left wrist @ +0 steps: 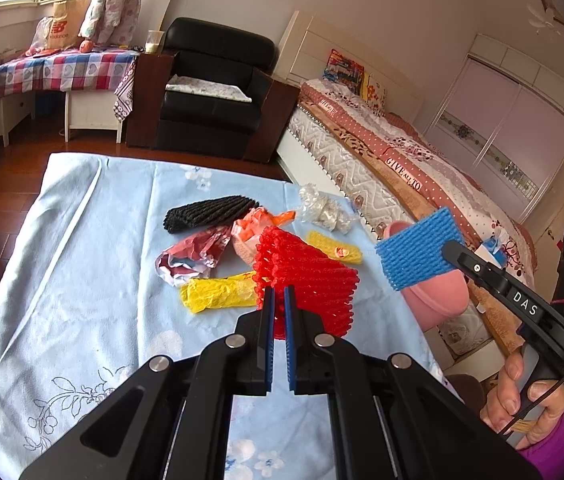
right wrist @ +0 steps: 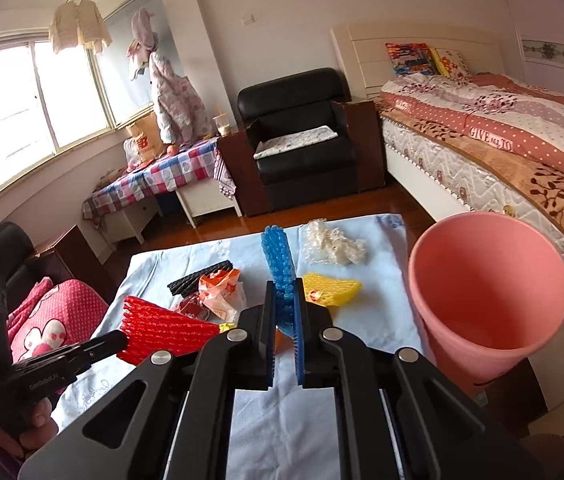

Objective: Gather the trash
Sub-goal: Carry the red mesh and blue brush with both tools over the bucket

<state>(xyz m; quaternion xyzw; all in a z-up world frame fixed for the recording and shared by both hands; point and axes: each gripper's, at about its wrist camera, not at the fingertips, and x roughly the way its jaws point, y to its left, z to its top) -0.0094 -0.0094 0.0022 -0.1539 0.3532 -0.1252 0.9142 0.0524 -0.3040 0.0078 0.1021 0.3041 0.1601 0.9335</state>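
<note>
Red foam netting [left wrist: 305, 280] is clamped in my left gripper [left wrist: 278, 304], pinched at its near edge so the rest fans out ahead of the fingers, lifted clear of the bench [left wrist: 82, 260]. Blue foam netting [right wrist: 280, 264] is clamped the same way in my right gripper [right wrist: 285, 308]; it stands on edge between the pads, which are drawn nearly together because the mesh squashes thin.

Both pieces are light and springy, so an edge pinch looks enough to carry them, and holding them up keeps them from dragging through the other litter.

Pink bucket [right wrist: 489, 280] sits just off the right end of the bench, beside the bed [right wrist: 521, 148], mouth tilted toward me and, as far as I can see, nothing inside yet. In the left wrist view the blue piece hangs near its rim, so I judge the right load goes in first, the red one after.

Not yet collected on the blue cloth:
- black netting [left wrist: 210, 212]
- yellow netting [left wrist: 335, 248]
- yellow wrapper [left wrist: 218, 292]
- orange-and-white bag [left wrist: 254, 224]
- red-and-white crumpled wrapper [left wrist: 194, 256]
- clear crumpled plastic [left wrist: 321, 208]

Risk: netting may snag on the pads when I let go.
</note>
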